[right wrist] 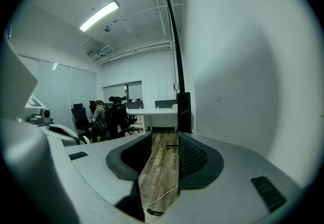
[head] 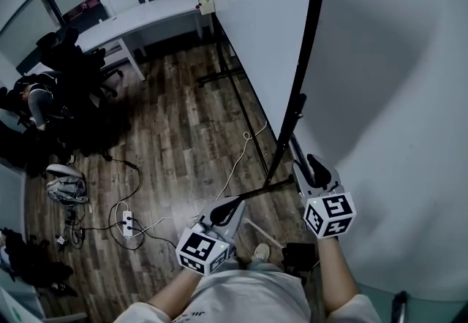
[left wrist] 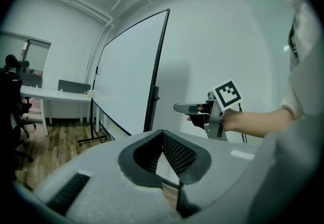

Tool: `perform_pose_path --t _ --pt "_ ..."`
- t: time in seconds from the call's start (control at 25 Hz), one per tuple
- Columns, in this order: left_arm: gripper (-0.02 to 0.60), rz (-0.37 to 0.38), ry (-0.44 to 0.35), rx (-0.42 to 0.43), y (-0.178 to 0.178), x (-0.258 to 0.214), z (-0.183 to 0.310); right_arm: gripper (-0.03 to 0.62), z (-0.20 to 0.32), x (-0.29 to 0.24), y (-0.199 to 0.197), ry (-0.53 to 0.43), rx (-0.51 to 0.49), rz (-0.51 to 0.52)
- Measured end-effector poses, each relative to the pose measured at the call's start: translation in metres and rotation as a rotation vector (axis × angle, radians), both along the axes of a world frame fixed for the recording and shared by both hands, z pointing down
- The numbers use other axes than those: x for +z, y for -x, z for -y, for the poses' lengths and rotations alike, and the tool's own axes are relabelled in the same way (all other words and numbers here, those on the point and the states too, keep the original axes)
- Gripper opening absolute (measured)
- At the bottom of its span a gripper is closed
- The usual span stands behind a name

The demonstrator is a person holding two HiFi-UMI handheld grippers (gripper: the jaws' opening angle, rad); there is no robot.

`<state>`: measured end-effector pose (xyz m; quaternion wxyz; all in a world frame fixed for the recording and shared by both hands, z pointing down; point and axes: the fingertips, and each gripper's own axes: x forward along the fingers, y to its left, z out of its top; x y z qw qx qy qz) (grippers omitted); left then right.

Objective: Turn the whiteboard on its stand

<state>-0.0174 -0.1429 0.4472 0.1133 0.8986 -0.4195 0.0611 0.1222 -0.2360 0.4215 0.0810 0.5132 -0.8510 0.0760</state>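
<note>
The whiteboard [head: 387, 66] stands upright on its stand [head: 241, 106] and fills the head view from 12 to 4 o'clock. Its black side frame [head: 307, 36] runs down toward 5 o'clock. The right gripper [head: 310, 166] is held at 5 o'clock with its jaws aligned along this frame, probably so the board can be taken by its edge and swung. The jaws stand about half apart. Only floor [right wrist: 159, 167] shows between them, the frame lies just beyond the right-hand jaw tip, and the pads press on nothing. The left gripper [head: 235, 203] waits at 6 o'clock, clear of the board, likely in reserve. Its jaw tips meet, closed on nothing.
</note>
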Motion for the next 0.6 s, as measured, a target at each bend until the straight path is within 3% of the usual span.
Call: perform_pose_path --t 0.6 --pt "0.011 0.012 -0.031 -0.023 0.023 -0.005 0.07 0.213 0.092 0.012 0.004 0.01 0.05 -0.015"
